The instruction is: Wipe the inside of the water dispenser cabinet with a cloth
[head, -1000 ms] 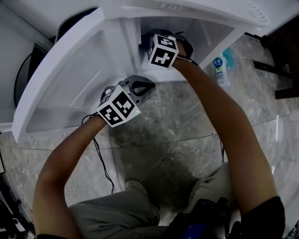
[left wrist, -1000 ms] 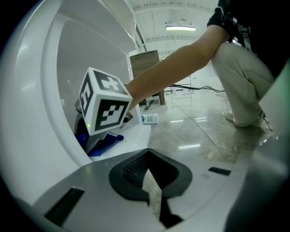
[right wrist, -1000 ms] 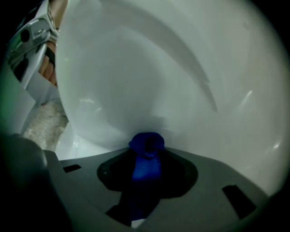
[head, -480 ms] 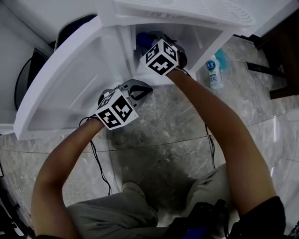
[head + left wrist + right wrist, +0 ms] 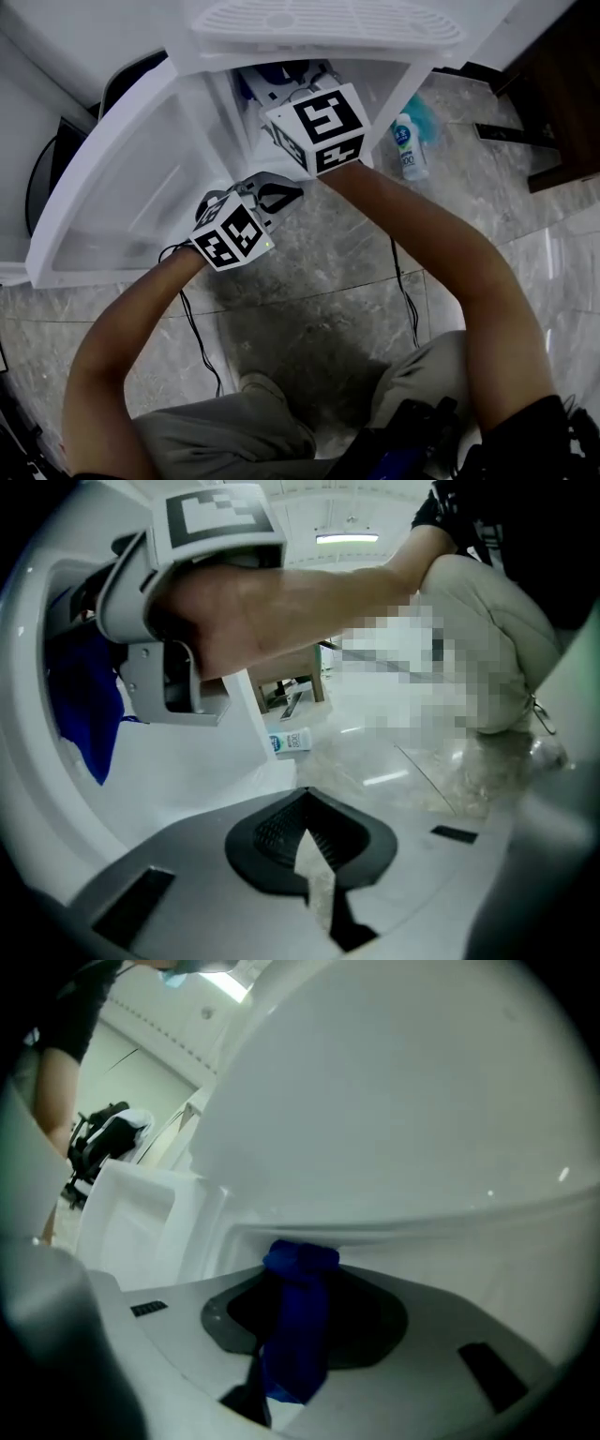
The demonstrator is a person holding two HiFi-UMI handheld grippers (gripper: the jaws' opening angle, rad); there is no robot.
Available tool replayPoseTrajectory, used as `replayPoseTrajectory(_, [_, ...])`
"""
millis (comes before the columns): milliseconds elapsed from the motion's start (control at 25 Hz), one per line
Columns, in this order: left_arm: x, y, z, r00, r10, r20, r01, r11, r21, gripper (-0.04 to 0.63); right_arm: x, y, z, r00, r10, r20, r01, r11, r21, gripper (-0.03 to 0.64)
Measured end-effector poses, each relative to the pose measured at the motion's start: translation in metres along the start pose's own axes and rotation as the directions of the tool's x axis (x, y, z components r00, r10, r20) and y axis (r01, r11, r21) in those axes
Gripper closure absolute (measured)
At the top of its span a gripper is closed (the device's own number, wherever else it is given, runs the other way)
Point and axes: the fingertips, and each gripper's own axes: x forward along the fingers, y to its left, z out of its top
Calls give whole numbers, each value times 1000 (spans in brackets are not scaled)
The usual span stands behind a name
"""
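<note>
The white water dispenser cabinet (image 5: 394, 70) stands open, its door (image 5: 122, 178) swung out to the left. My right gripper (image 5: 300, 1274) is shut on a bunched blue cloth (image 5: 298, 1326) and holds it against the white upper inside surface of the cabinet. In the head view its marker cube (image 5: 317, 127) hides the jaws, and a bit of blue cloth (image 5: 270, 73) shows behind it. My left gripper (image 5: 306, 808) is shut and empty, just outside the cabinet by the door (image 5: 37, 789). From there I see the right gripper's body (image 5: 169, 667) and the hanging cloth (image 5: 89, 705).
A spray bottle (image 5: 406, 150) lies on the grey marble floor to the right of the cabinet, also in the left gripper view (image 5: 289, 742). Cables (image 5: 202, 328) trail from both grippers over the floor. A dark cabinet (image 5: 562, 84) stands at the far right.
The right gripper has risen with the cloth from low in the cabinet to its upper part and rolled, its cube now facing me. The left gripper has shifted only slightly.
</note>
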Motion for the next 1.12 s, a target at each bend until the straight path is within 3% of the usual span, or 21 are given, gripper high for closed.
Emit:
replayPoseTrajectory(120, [2, -6, 6, 1000, -9, 5, 9, 999, 36, 589, 1, -5, 2, 999, -45, 19, 43, 996, 83, 500])
replayPoseTrajectory(320, [1, -12, 5, 1000, -13, 4, 13, 999, 42, 589, 23, -27, -10, 990, -138, -1, 138, 987, 88, 500])
replayPoseTrajectory(520, [-6, -7, 8, 999, 29, 21, -30, 998, 57, 589, 54, -54, -24, 977, -207, -45, 209, 977, 38, 500])
replayPoseTrajectory(840, [-3, 4, -3, 998, 55, 11, -56, 997, 47, 589, 36, -35, -17, 984, -175, -33, 177, 983, 48, 500])
replayPoseTrajectory(1120, [0, 5, 9, 998, 64, 25, -64, 997, 40, 589, 57, -53, -23, 987, -161, -24, 161, 987, -8, 500])
